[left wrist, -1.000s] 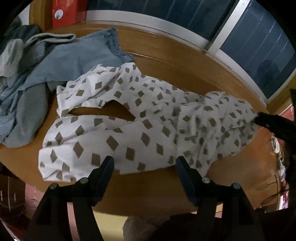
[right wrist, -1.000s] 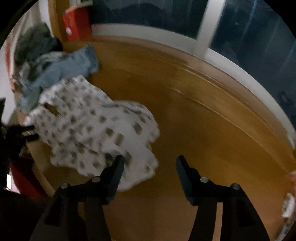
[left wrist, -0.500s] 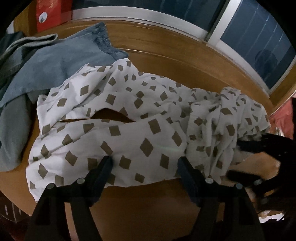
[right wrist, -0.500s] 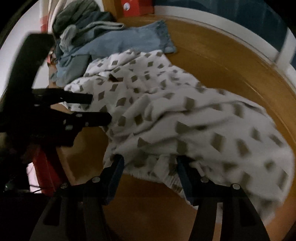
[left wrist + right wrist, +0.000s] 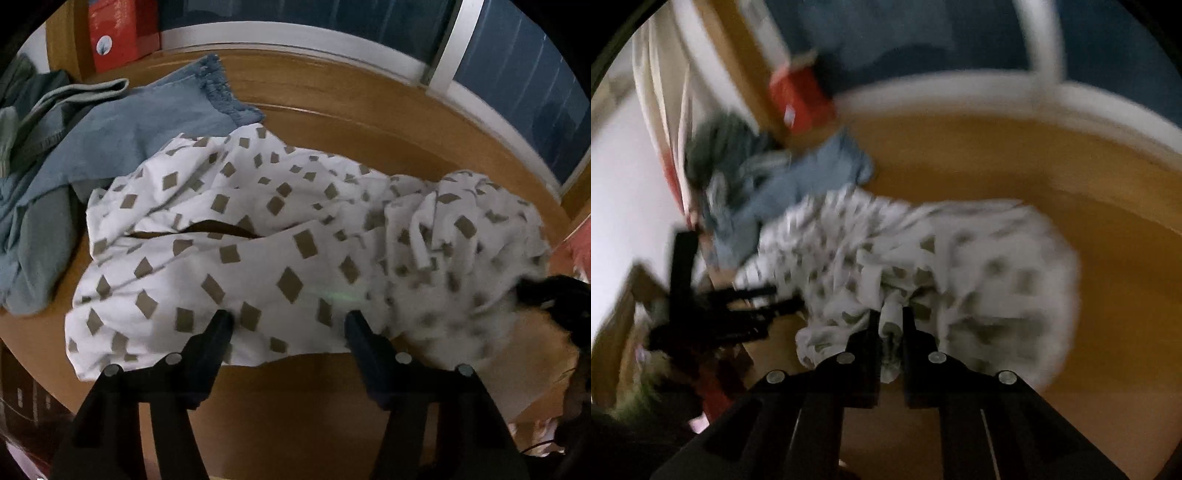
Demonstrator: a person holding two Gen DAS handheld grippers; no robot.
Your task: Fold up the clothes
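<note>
White patterned pants point(image 5: 280, 236) with brown diamonds lie spread on the wooden table point(image 5: 332, 122), legs to the left, bunched waist to the right. My left gripper point(image 5: 288, 325) is open, its fingers resting over the near leg's edge. My right gripper point(image 5: 889, 325) is shut on a fold of the bunched waist of the pants point(image 5: 923, 258); that view is blurred. The right gripper also shows as a dark shape at the right edge of the left wrist view point(image 5: 546, 295). The left gripper appears in the right wrist view point(image 5: 746, 306).
A pile of blue and grey clothes point(image 5: 74, 147) lies at the table's left, touching the pants. A red box point(image 5: 118, 33) stands at the back left by the window frame point(image 5: 369, 48). The table's near edge runs under my left gripper.
My right gripper closed on the bunched waist of the pants and is moving with it. My left gripper edged forward over the near leg, still open.
</note>
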